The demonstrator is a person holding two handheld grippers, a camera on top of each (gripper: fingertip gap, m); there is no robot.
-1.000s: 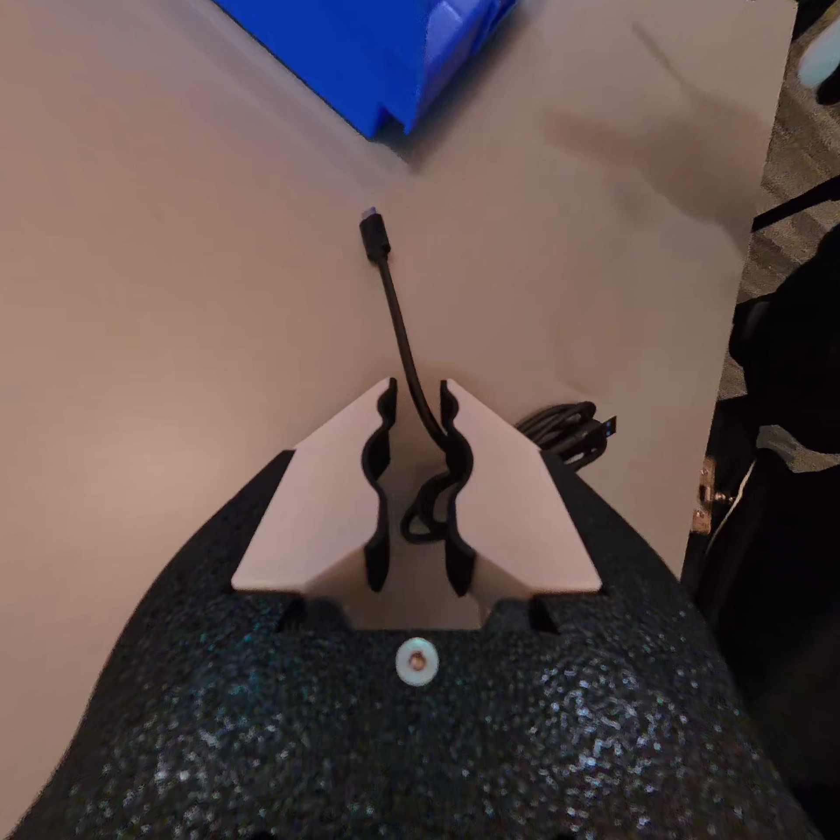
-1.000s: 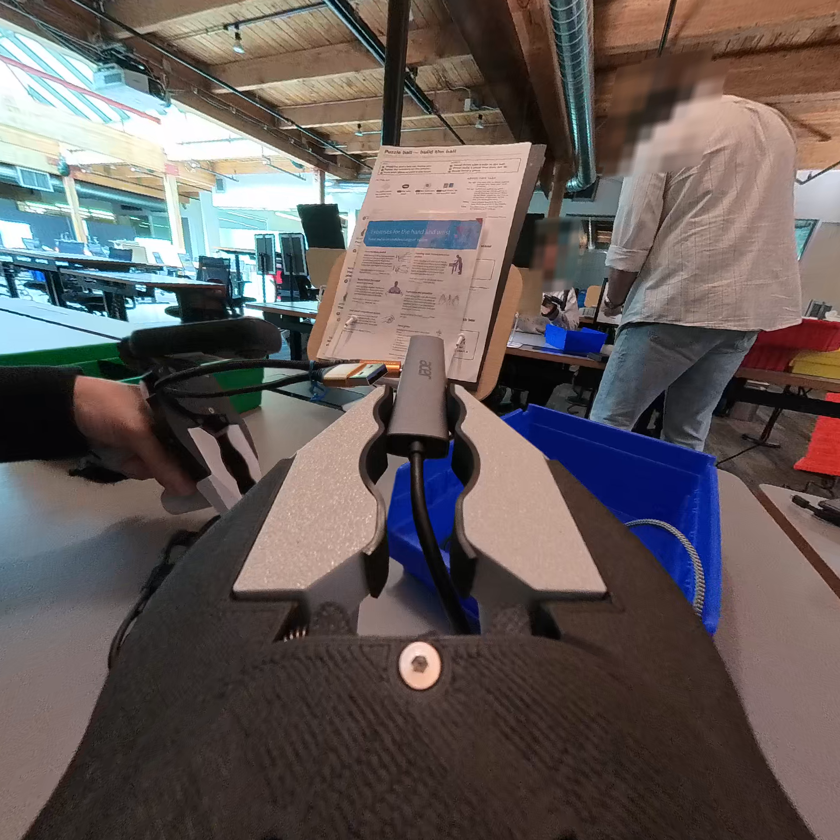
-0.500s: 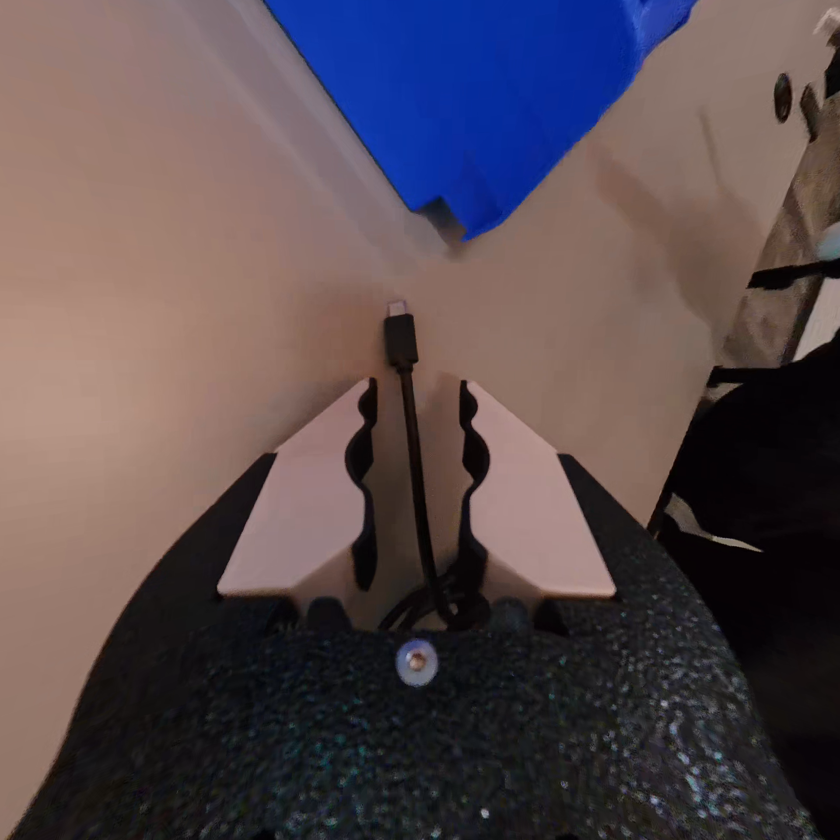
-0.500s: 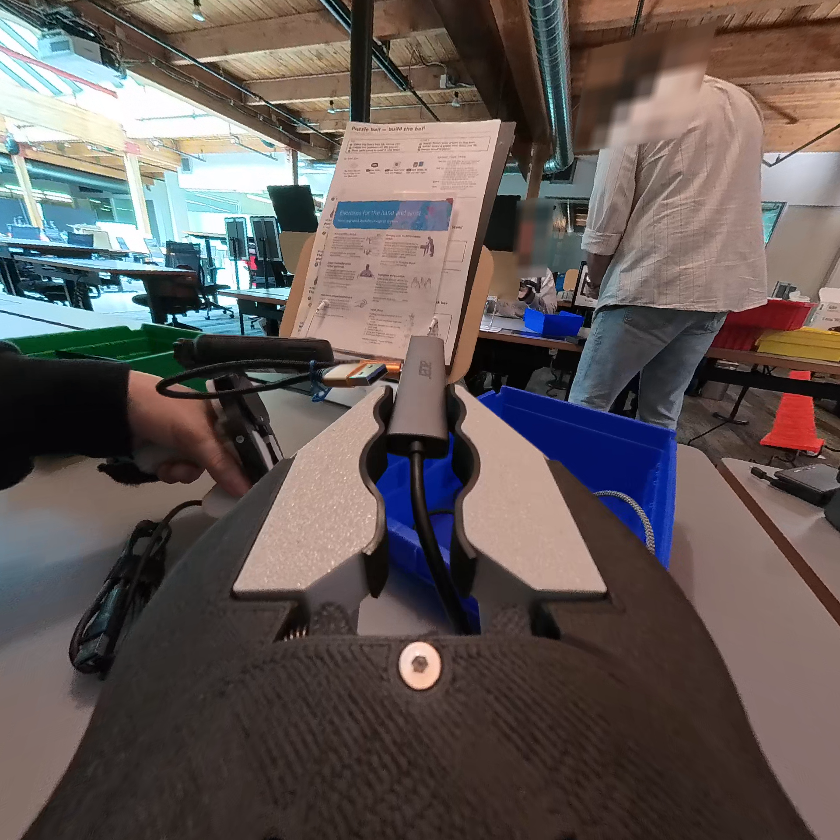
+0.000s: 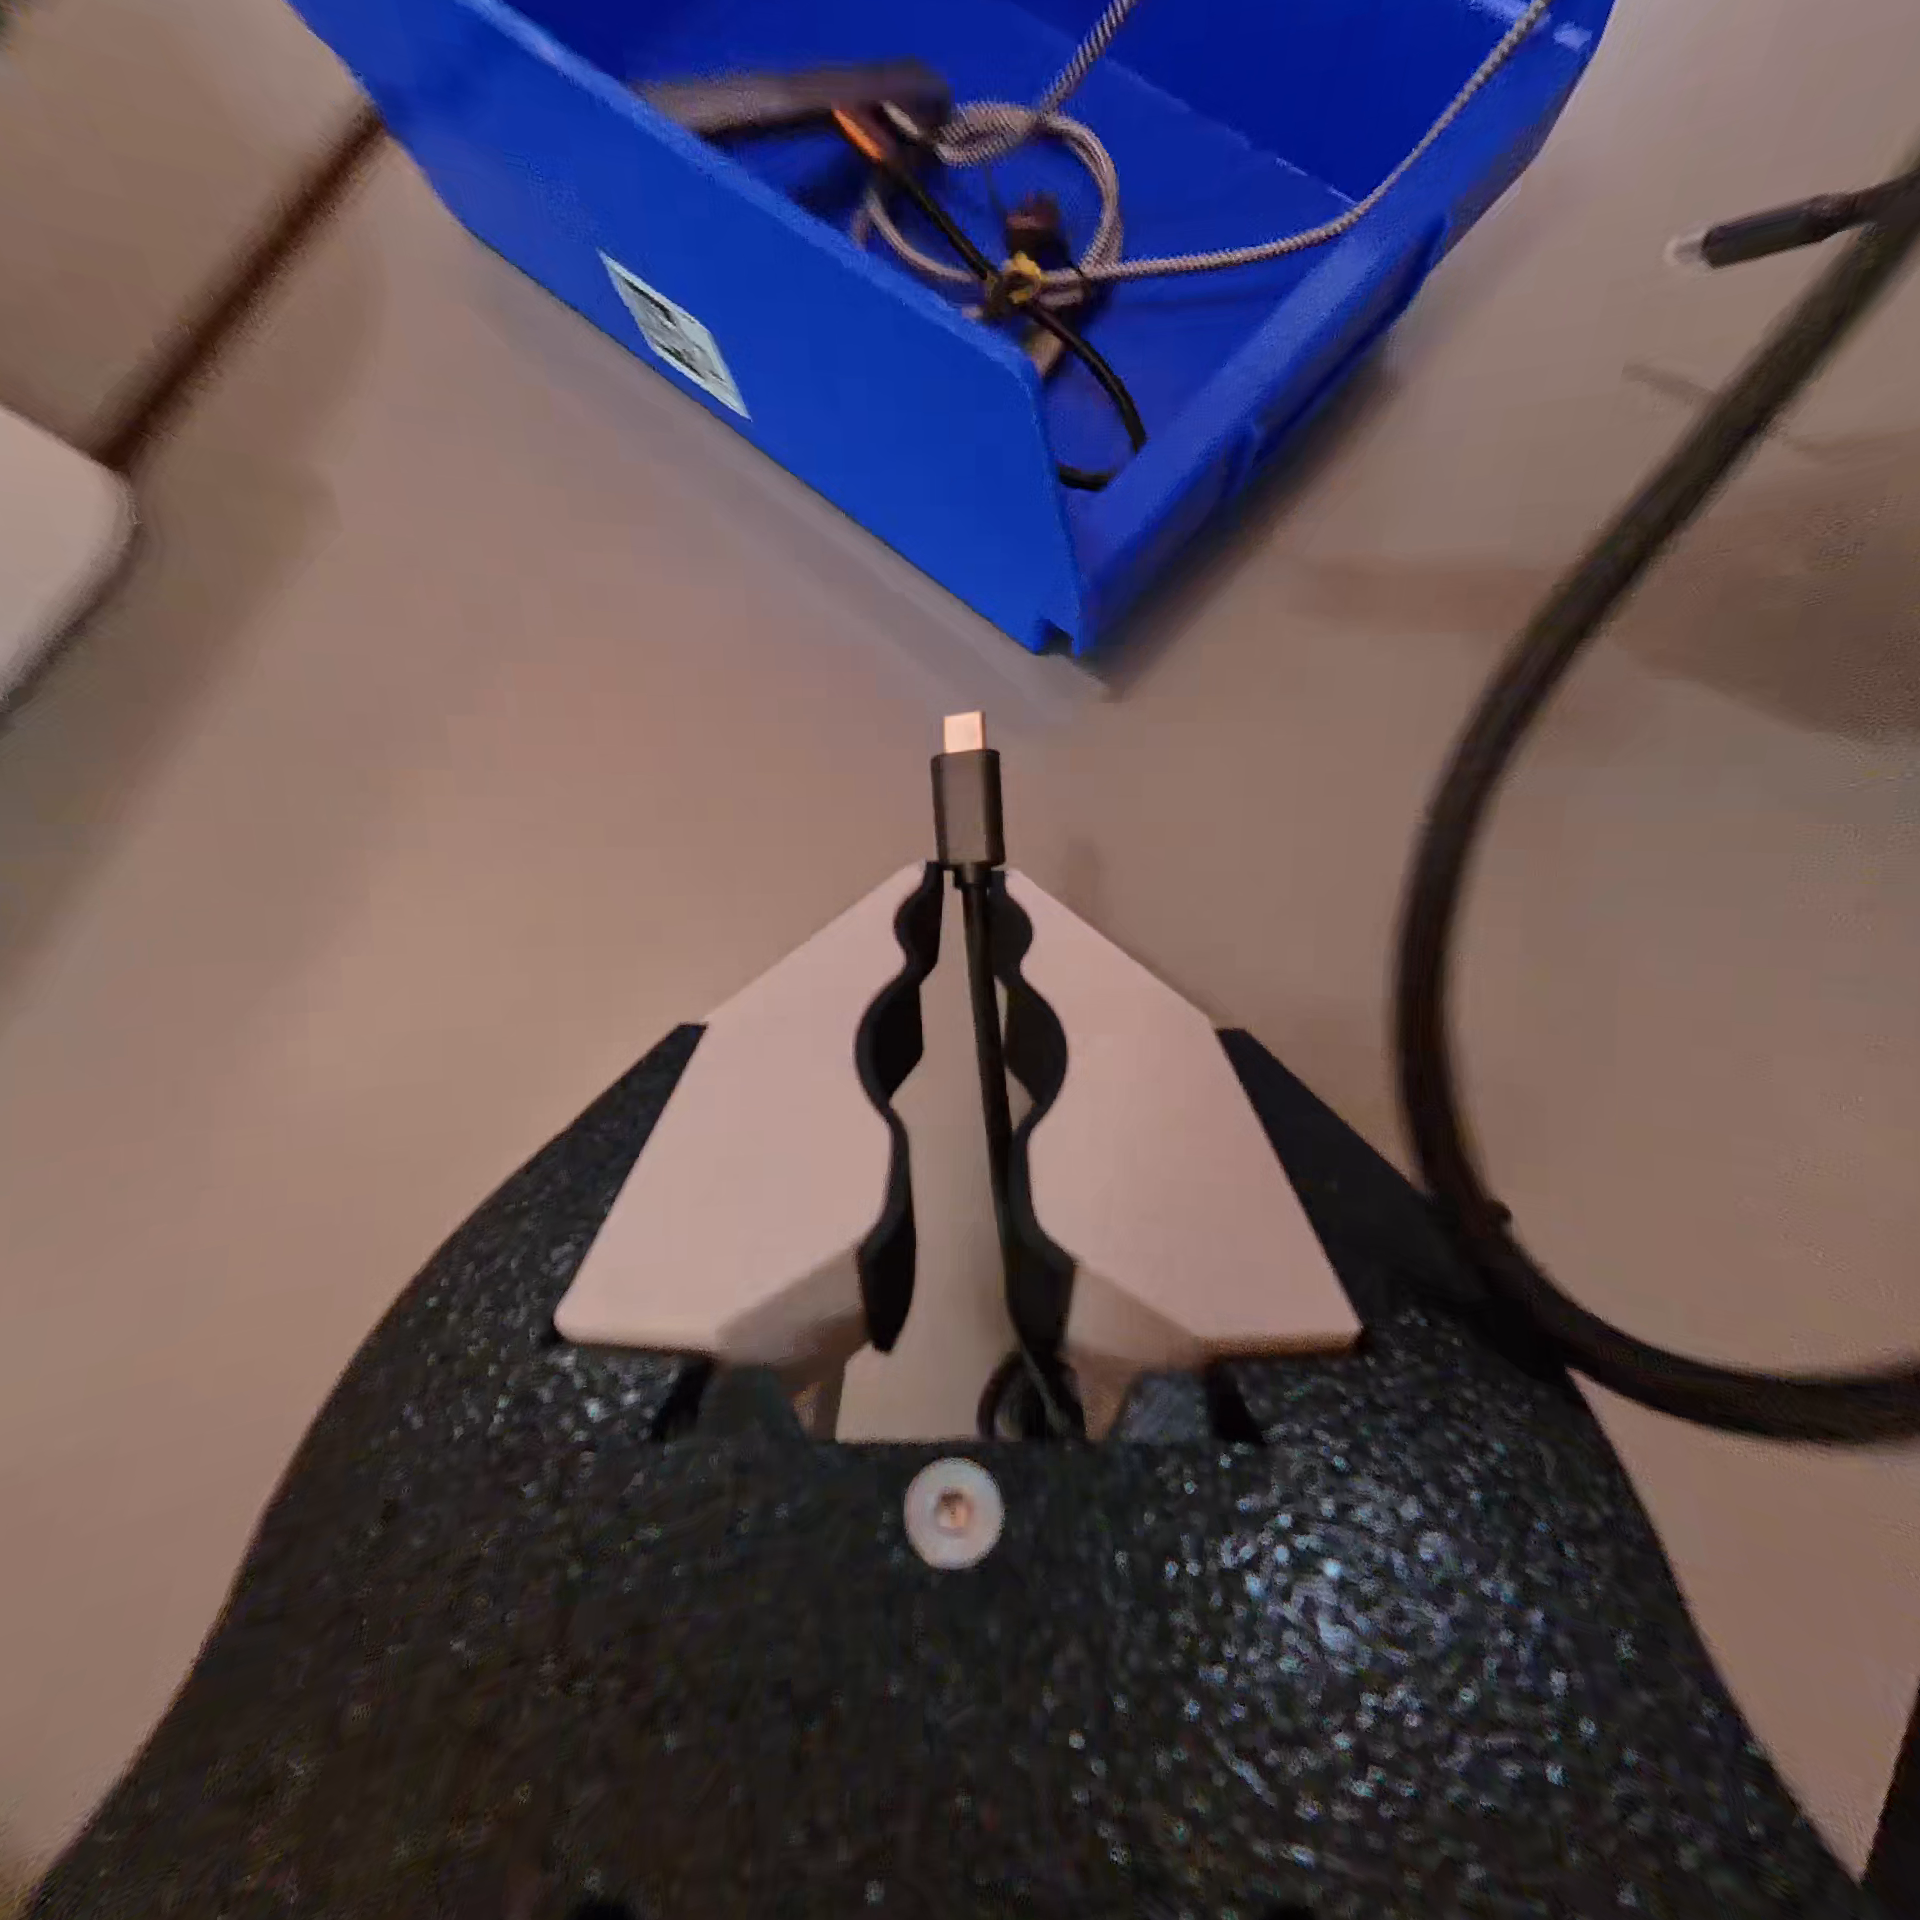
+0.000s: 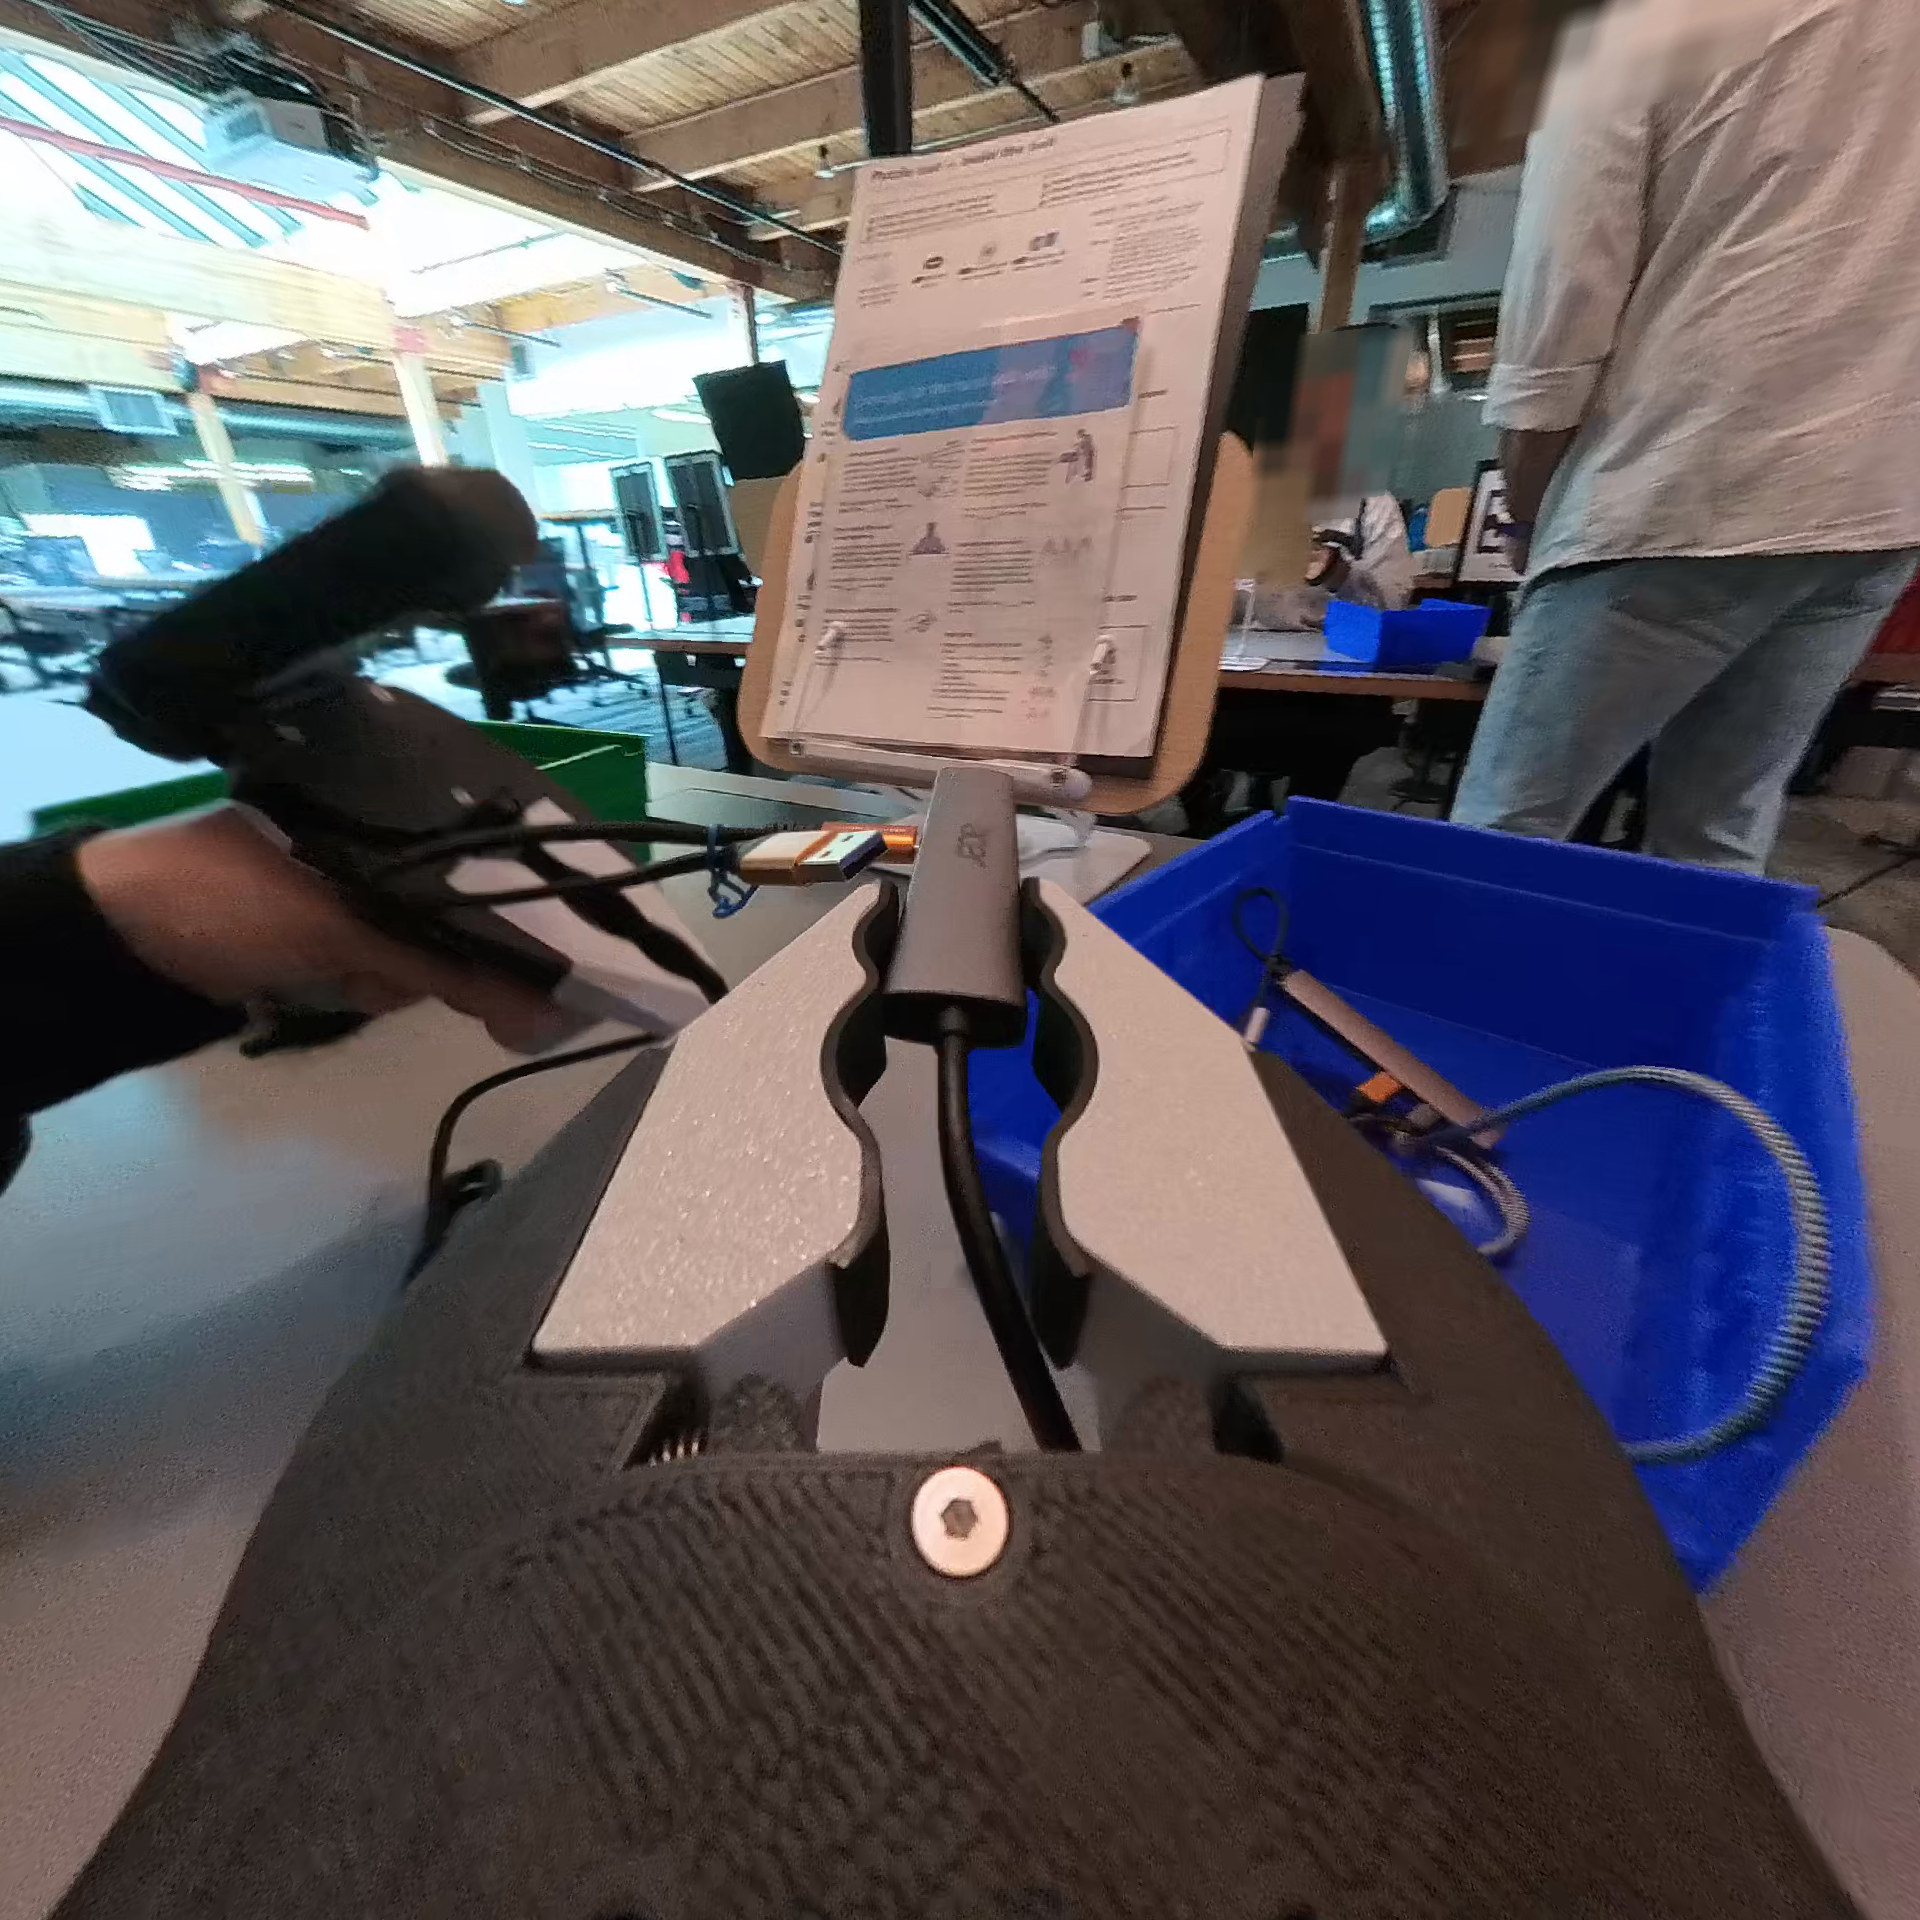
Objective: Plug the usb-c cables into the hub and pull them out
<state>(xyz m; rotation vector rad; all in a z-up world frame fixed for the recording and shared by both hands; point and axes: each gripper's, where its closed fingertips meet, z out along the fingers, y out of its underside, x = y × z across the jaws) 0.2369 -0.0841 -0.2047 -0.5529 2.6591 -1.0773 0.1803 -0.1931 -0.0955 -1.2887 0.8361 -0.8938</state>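
Note:
In the left wrist view my left gripper (image 5: 966,883) is shut on a thin black usb-c cable (image 5: 987,1039) just behind its plug (image 5: 966,800), which sticks out forward above the table. In the right wrist view my right gripper (image 6: 956,914) is shut on a dark grey hub (image 6: 961,883) held pointing up and forward. An orange and blue plug (image 6: 821,857) sits at the hub's left side. The left gripper (image 6: 634,1003), held by a hand (image 6: 239,914), is close to the left of the hub.
A blue bin (image 5: 883,343) (image 6: 1787,1039) stands just ahead, holding a braided cable (image 5: 1049,208) and a grey adapter (image 6: 1382,1060). A thick black cable (image 5: 1455,935) loops on the table at the right. A paper stand (image 6: 997,468) and a standing person (image 6: 1714,416) are behind. Tip to tip, the grippers are about 15 cm apart.
My left gripper has closed on the usb-c cable just behind the plug and tilted up toward the bin. My right gripper, still holding the hub, has come nearer to the left gripper.

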